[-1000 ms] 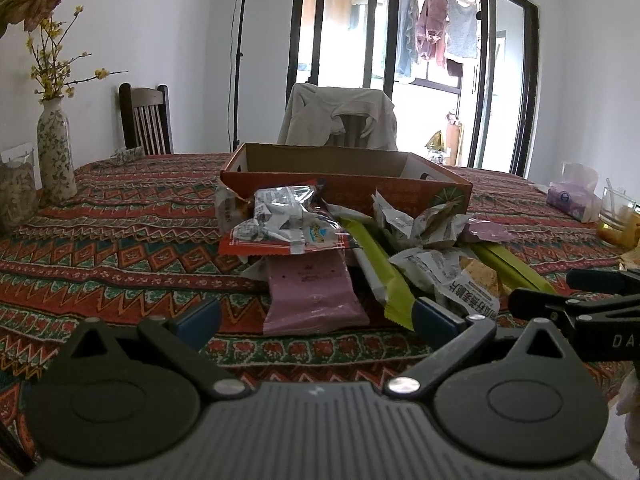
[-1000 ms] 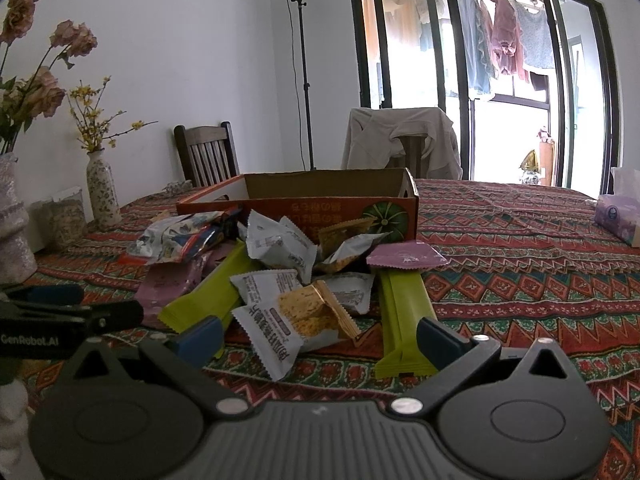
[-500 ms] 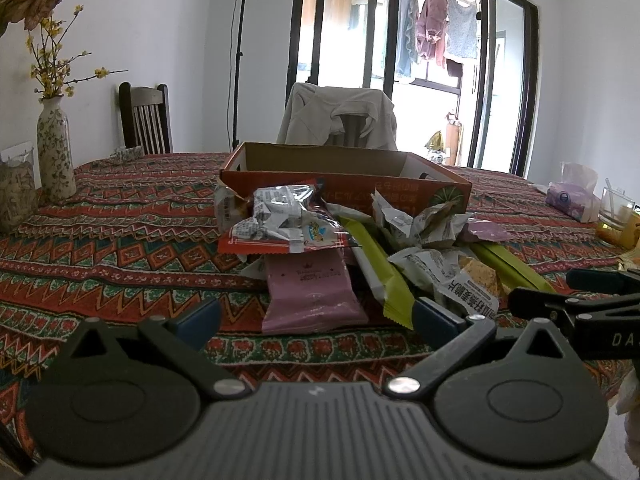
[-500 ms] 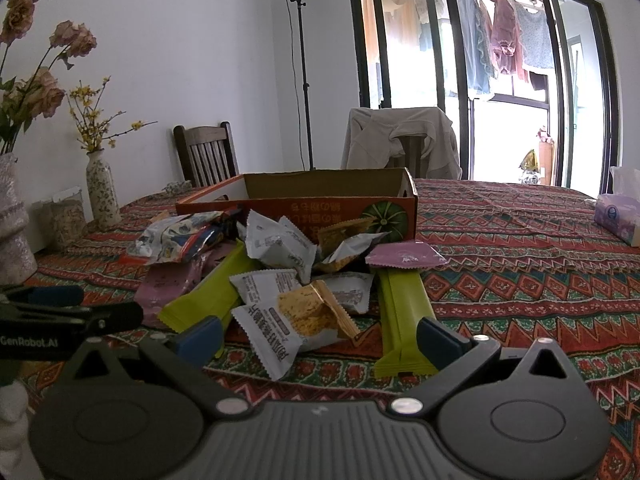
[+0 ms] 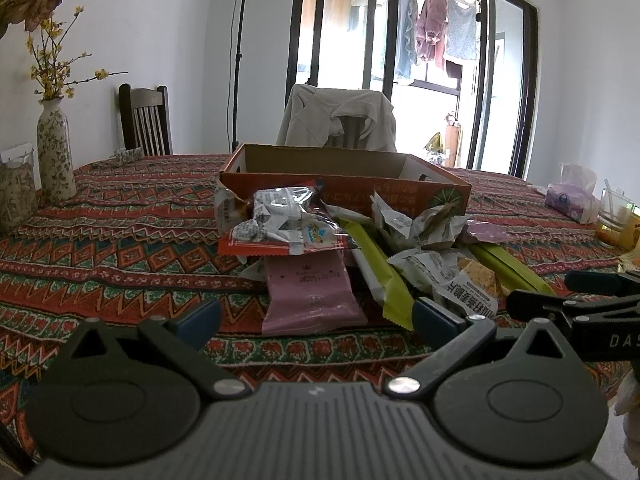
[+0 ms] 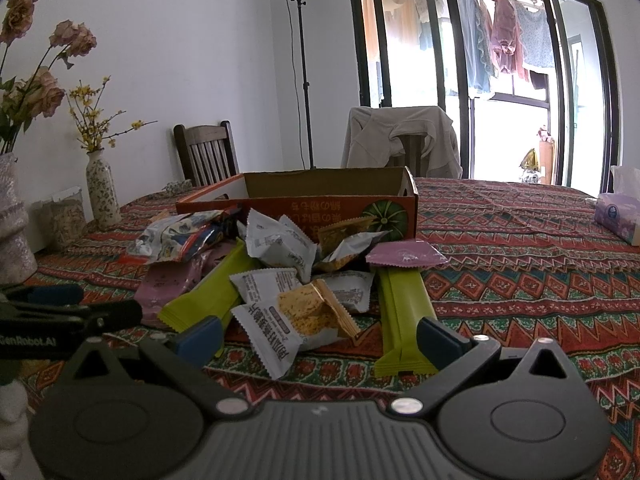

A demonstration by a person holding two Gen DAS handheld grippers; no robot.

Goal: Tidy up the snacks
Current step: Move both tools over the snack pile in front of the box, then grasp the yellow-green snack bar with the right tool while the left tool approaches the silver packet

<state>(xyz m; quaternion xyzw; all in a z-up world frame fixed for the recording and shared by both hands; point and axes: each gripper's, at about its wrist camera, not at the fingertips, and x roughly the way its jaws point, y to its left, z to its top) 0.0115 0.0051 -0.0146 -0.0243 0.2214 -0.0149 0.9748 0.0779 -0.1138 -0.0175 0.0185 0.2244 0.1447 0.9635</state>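
Tablecloth [image 5: 120, 240]: patterned red and green, covering the whole table and lying flat under everything.
Vase [image 5: 56, 148]: standing upright at the far left, holding yellow sprigs.
Left gripper [image 5: 316, 316]: I am holding it low over the near edge, fingers spread wide apart, gripping nothing.
Pink packet [image 5: 312, 292]: lying flat just ahead of my left gripper, its far end tucked under a silver bag [image 5: 280, 216].
Snack pile [image 6: 288, 276]: sitting heaped on the cloth against the near wall of the box.
Cardboard box [image 5: 344, 176]: standing open behind the pile; I cannot tell what is lying inside.
Green bar [image 6: 404, 316]: lying lengthwise at the right of the pile, near my right fingers.
Right gripper [image 6: 320, 336]: I am keeping it spread wide, gripping nothing, facing a torn cracker packet [image 6: 296, 320].
Tissue pack [image 6: 616, 216]: resting far right, well apart.
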